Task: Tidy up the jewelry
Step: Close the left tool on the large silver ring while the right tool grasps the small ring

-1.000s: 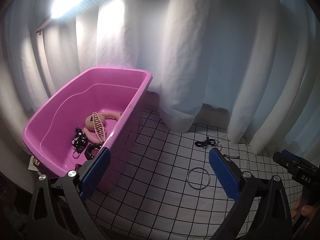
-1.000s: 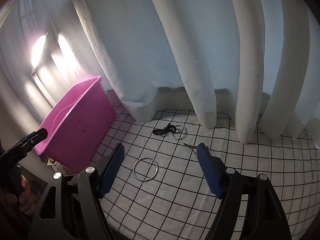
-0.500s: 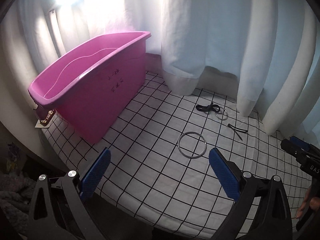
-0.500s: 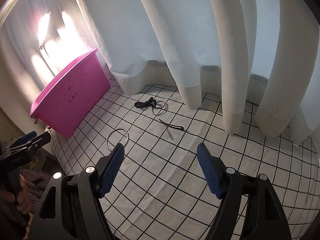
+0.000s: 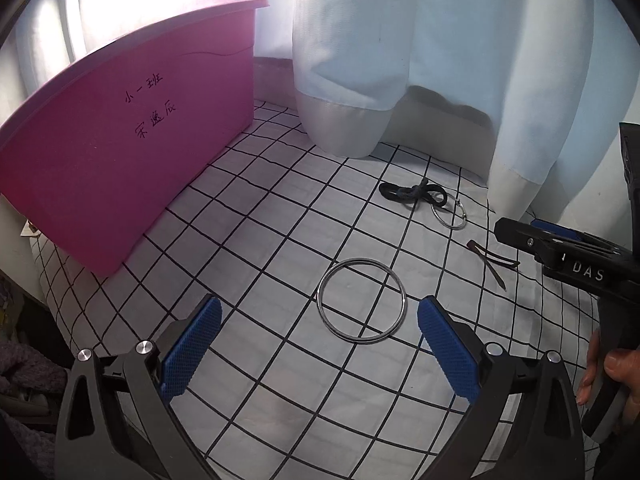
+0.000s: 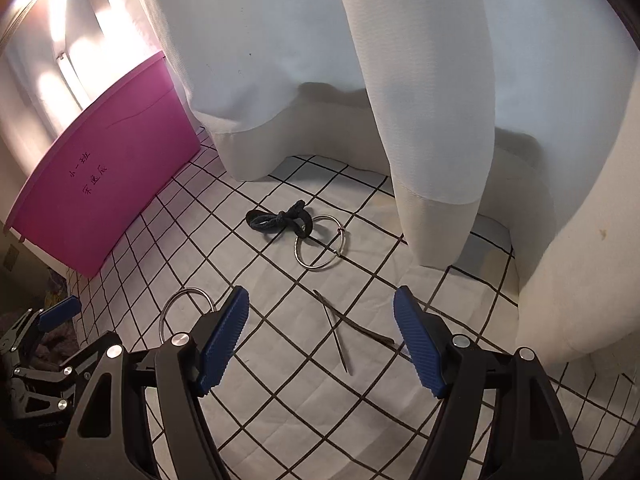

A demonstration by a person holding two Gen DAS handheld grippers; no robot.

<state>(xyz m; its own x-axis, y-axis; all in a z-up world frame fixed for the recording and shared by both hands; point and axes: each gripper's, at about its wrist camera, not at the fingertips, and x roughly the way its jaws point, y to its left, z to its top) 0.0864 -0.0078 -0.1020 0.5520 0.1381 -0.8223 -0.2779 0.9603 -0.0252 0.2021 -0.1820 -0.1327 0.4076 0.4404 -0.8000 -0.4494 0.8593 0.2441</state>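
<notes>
Left gripper (image 5: 318, 330): jaws spread wide, nothing between the blue pads (image 5: 191, 346). It hangs low over the gridded cloth (image 5: 248, 248). The large silver bangle (image 5: 361, 301) lies flat on the cloth just ahead of the gap, nearer the right pad, touching neither. Bare cloth surrounds the bangle on all sides.

Right gripper (image 6: 320, 342): jaws likewise spread, empty. The thin dark hair clip (image 6: 340, 330) lies on the cloth directly ahead of the gap, its two legs splayed in a narrow V, clear of both pads. The large bangle shows partly behind the left pad (image 6: 220, 342) in this view.

Farther out: a smaller silver hoop (image 6: 320, 242) lies flat, its far-left rim touching or overlapped by a black knotted cord (image 6: 278, 220); which it is, I cannot tell. Open cloth separates these from the clip.

Boundaries: pink bin (image 5: 120, 128) stands at the left, handwritten characters on its side wall, its base on the cloth; contents not visible from this angle. White curtain (image 6: 420, 80) folds hang along the far edge, hems resting on the cloth just behind the hoop. The near-left cloth edge drops off below the bin.
</notes>
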